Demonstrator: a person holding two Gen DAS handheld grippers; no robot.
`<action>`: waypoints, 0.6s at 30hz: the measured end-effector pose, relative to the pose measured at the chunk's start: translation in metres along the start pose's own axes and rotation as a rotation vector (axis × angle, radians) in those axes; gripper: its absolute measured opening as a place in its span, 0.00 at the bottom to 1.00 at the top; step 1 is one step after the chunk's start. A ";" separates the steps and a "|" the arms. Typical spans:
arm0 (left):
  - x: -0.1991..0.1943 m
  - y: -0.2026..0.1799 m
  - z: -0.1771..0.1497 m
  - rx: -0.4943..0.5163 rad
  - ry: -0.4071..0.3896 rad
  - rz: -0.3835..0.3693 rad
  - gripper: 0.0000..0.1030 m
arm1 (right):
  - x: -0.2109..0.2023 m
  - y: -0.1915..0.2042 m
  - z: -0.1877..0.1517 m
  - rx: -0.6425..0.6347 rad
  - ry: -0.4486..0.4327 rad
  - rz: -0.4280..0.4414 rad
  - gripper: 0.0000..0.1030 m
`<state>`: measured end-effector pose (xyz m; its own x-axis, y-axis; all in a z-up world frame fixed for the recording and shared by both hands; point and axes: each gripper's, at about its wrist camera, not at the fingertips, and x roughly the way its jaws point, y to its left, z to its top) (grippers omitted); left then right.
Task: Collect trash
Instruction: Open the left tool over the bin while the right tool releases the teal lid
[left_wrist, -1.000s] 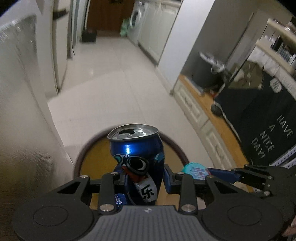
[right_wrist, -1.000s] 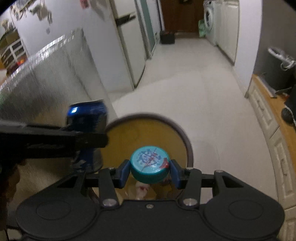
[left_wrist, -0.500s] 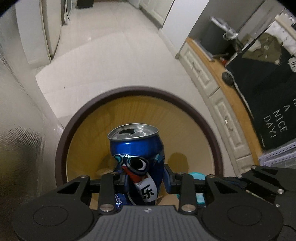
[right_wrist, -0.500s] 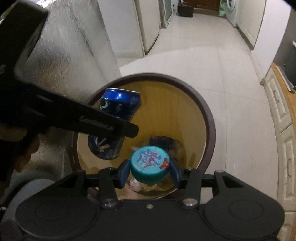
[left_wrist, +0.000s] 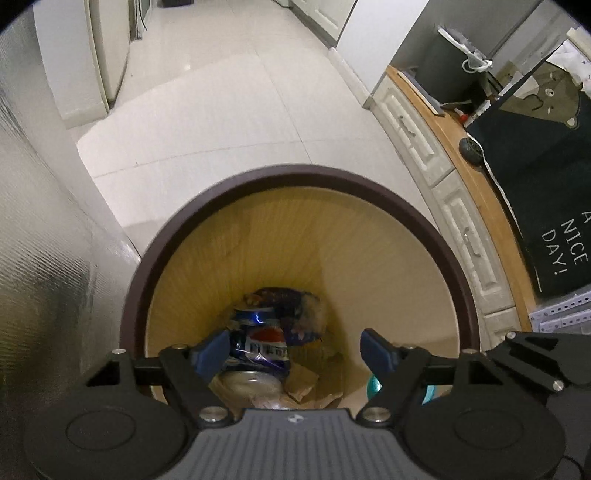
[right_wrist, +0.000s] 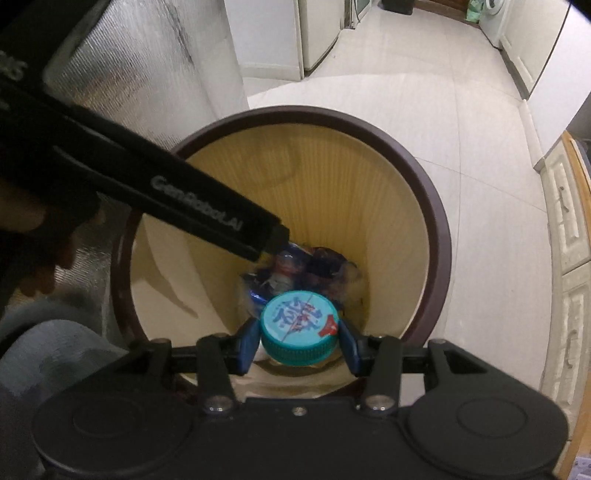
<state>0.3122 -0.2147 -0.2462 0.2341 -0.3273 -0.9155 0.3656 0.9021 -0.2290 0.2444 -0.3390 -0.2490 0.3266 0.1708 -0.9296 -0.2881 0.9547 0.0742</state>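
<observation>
Right claw (right_wrist: 298, 345) was pinching the teal bottle cap (right_wrist: 299, 326) between its blue pads, held over the near side of the trash bin (right_wrist: 439, 221)'s mouth, just inside the rim. Left claw (left_wrist: 293, 350) was spread wide with nothing between its fingers, hanging over the same opening; the blue can (left_wrist: 258, 349) lay on its side at the bottom of the bin on top of crumpled wrappers (left_wrist: 295, 306). Risk 1: the cap sat close to the near rim, so a release from there could, I'd judge, clip the rim or inner wall and bounce out onto the floor (right_wrist: 461, 85). Risk 2: the grip was only on the cap's ribbed edge, so an uneven opening could flick it sideways. Risk 3: the left claw's body crossed the bin mouth from the left edge in the right wrist view, leaving both tools crowded over one opening; a collision was possible if either swung inward. Bin stood against the foil-clad wall (left_wrist: 40, 258), so a nudge might tip or shift it.
</observation>
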 end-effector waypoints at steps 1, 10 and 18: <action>-0.003 -0.001 -0.001 0.003 -0.010 0.006 0.78 | 0.001 -0.001 0.000 -0.001 0.002 -0.002 0.46; -0.026 -0.014 -0.010 0.035 -0.067 0.034 0.93 | -0.007 -0.003 0.004 -0.017 -0.010 -0.028 0.47; -0.042 -0.015 -0.015 0.030 -0.089 0.060 0.98 | -0.025 0.008 0.001 -0.061 -0.020 -0.023 0.67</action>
<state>0.2838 -0.2102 -0.2097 0.3355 -0.2977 -0.8938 0.3747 0.9126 -0.1633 0.2348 -0.3354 -0.2253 0.3517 0.1547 -0.9232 -0.3343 0.9420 0.0305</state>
